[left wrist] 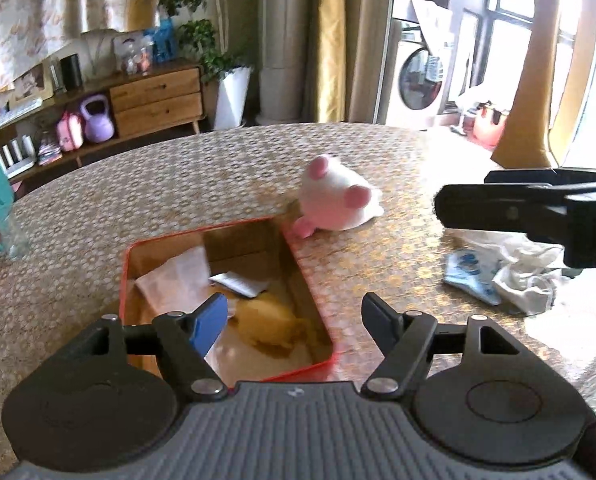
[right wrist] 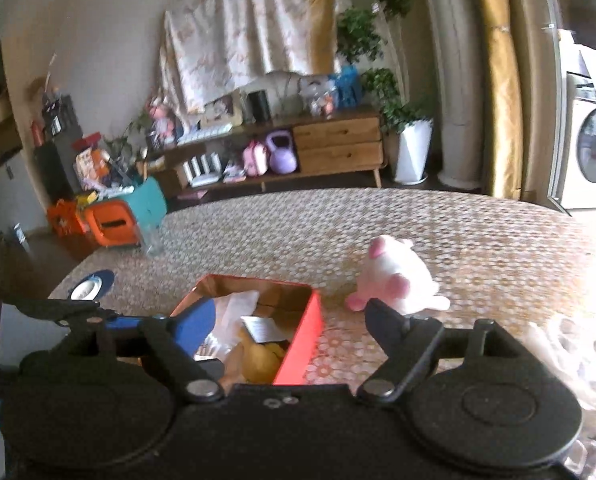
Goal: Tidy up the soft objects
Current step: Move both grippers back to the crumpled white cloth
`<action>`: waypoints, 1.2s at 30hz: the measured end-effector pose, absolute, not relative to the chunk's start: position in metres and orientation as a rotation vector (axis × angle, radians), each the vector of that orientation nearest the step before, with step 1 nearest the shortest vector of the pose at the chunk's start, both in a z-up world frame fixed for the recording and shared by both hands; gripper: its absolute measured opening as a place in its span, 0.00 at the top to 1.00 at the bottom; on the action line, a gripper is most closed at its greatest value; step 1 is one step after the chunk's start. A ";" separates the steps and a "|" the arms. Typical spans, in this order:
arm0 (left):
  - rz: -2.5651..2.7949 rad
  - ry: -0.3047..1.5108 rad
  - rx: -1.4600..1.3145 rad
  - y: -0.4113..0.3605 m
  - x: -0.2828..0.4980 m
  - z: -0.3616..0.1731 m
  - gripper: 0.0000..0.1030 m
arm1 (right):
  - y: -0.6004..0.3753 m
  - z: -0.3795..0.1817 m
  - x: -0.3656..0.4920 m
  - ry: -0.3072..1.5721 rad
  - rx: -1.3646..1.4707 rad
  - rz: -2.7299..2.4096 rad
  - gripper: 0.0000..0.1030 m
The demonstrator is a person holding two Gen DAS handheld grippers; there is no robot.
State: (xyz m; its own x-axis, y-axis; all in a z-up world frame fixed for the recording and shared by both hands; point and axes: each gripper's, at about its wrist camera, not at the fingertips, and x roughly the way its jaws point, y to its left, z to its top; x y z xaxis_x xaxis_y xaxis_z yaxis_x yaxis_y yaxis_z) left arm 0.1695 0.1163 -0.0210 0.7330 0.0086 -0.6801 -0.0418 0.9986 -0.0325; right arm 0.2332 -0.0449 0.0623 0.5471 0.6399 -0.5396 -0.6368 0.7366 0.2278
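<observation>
A red open box sits on the patterned table. It holds a yellow soft toy and white paper packets. A white and pink plush lies on the table just beyond the box's far right corner. My left gripper is open and empty, above the box's near side. My right gripper is open and empty above the box, with the plush ahead to its right. The yellow toy shows in the box. The right gripper also shows at the right edge of the left wrist view.
A crumpled white and blue cloth lies on the table to the right of the box. A blue roll of tape lies at the table's left edge. A clear glass stands at the far left. A wooden sideboard stands behind.
</observation>
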 end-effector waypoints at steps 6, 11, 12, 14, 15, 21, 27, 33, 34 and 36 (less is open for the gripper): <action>-0.041 0.741 -0.047 0.082 0.175 -0.015 0.21 | -0.097 0.068 0.229 0.610 0.036 0.677 0.15; -0.102 0.741 -0.043 0.049 0.182 -0.012 0.18 | -0.141 0.069 0.234 0.606 0.058 0.597 0.10; -0.106 0.741 -0.041 0.041 0.184 -0.012 0.17 | -0.149 0.069 0.235 0.604 0.061 0.583 0.10; -0.124 0.735 -0.043 0.028 0.187 -0.013 0.17 | -0.167 0.069 0.237 0.600 0.068 0.554 0.09; -0.139 0.734 -0.049 0.021 0.188 -0.013 0.17 | -0.177 0.069 0.238 0.598 0.073 0.532 0.09; -0.199 0.726 -0.046 -0.018 0.197 -0.017 0.07 | -0.235 0.063 0.250 0.607 0.134 0.436 0.07; -0.275 0.691 -0.008 -0.059 0.202 -0.027 0.01 | -0.270 0.046 0.260 0.646 0.152 0.381 0.06; -0.323 0.749 0.002 -0.095 0.218 -0.042 0.01 | -0.283 0.026 0.278 0.688 0.120 0.372 0.06; -0.324 0.763 -0.009 -0.098 0.221 -0.044 0.01 | -0.284 0.022 0.283 0.700 0.115 0.373 0.06; -0.318 0.793 -0.040 -0.104 0.229 -0.051 0.01 | -0.286 0.013 0.294 0.724 0.102 0.379 0.06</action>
